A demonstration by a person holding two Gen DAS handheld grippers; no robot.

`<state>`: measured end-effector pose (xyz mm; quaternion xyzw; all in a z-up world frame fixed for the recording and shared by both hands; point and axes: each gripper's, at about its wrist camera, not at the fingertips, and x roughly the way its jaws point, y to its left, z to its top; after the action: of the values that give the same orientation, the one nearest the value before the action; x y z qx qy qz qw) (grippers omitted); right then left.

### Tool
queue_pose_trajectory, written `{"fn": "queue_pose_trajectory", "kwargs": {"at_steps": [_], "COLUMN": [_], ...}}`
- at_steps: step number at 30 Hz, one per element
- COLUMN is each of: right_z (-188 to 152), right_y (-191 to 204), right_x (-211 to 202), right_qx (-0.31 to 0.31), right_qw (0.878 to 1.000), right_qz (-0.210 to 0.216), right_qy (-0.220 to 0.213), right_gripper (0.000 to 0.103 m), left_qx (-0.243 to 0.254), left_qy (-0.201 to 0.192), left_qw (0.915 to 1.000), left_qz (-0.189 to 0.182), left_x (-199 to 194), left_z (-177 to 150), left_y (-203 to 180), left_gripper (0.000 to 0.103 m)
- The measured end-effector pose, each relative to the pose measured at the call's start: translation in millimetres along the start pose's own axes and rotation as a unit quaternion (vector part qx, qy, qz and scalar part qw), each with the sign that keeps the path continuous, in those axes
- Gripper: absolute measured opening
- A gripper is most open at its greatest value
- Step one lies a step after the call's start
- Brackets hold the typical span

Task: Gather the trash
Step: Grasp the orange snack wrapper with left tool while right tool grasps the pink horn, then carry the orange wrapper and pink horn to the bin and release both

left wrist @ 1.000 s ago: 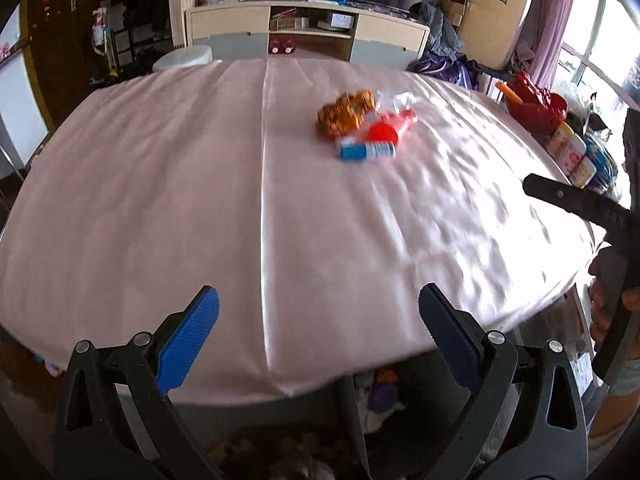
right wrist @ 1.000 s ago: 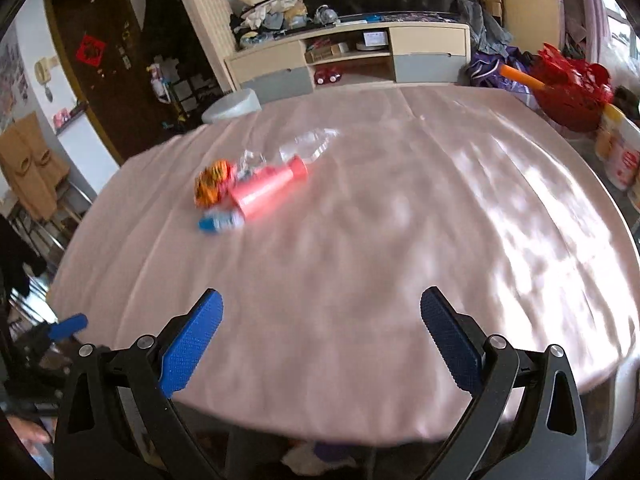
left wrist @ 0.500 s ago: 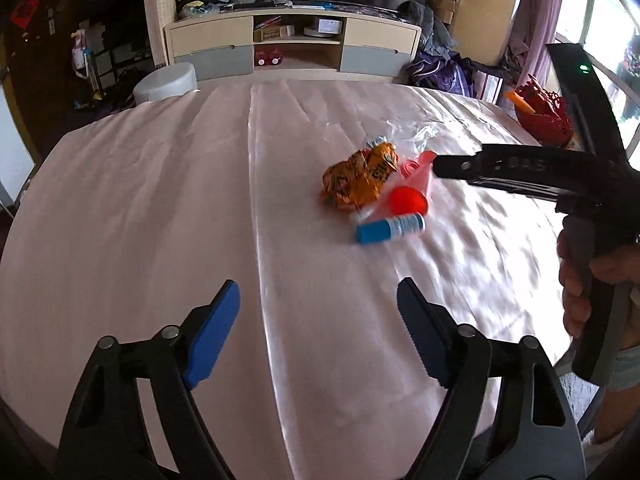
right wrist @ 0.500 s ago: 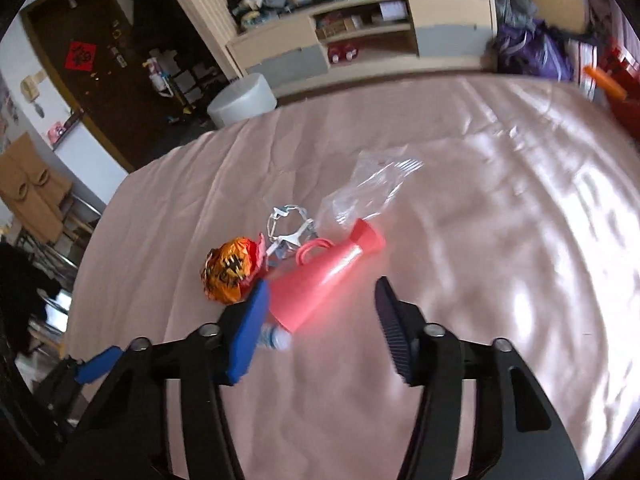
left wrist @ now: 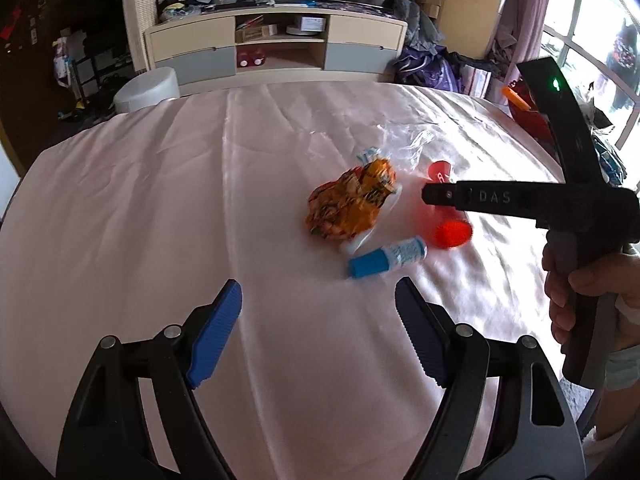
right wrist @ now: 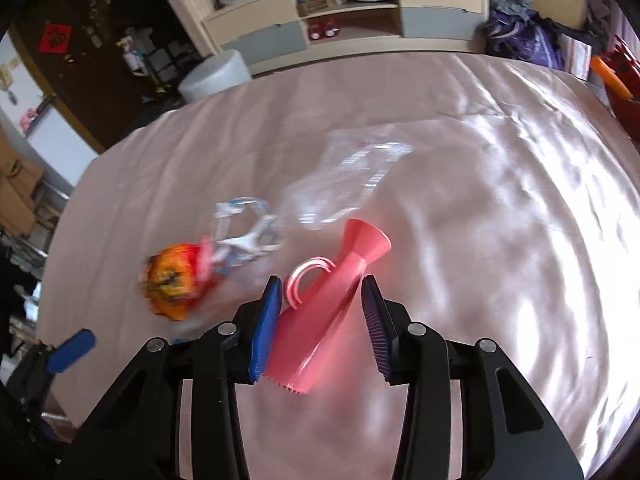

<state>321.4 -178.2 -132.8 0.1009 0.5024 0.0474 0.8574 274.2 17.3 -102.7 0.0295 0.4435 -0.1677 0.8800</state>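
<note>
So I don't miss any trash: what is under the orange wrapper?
A clear plastic piece pokes out from beneath the orange wrapper, on the pink tablecloth. The small blue-capped bottle lies beside it. Anything more underneath is hidden.

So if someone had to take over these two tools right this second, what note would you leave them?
Right tool: jaws have just been closing around the pink cup, which lies on its side between them; the left pad looks to touch it, a firm grip is not clear.
Left tool: open, empty, over bare cloth short of the pile.
Trash, all near mid-table: orange wrapper, blue-capped tube, clear bag, a white plastic scrap.
Done: nothing collected yet.
Left: finish the cup grasp, lift it away, then take the rest. No bin shows in either view.
</note>
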Motion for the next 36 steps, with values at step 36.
{"fn": "queue_pose_trajectory", "kwargs": {"at_steps": [36], "right_z": [-49], "right_y": [-21], "right_x": [-91], "right_qx": [-0.062], "right_qw": [0.995], "right_qz": [0.029], "right_qy": [-0.067], "right_gripper": [0.038], "left_qx": [0.048], "left_qy": [-0.044], "left_qw": [0.9978], "left_qz": [-0.002], "left_x": [-51], "left_z": [8], "left_y": [-54], "left_gripper": [0.041]}}
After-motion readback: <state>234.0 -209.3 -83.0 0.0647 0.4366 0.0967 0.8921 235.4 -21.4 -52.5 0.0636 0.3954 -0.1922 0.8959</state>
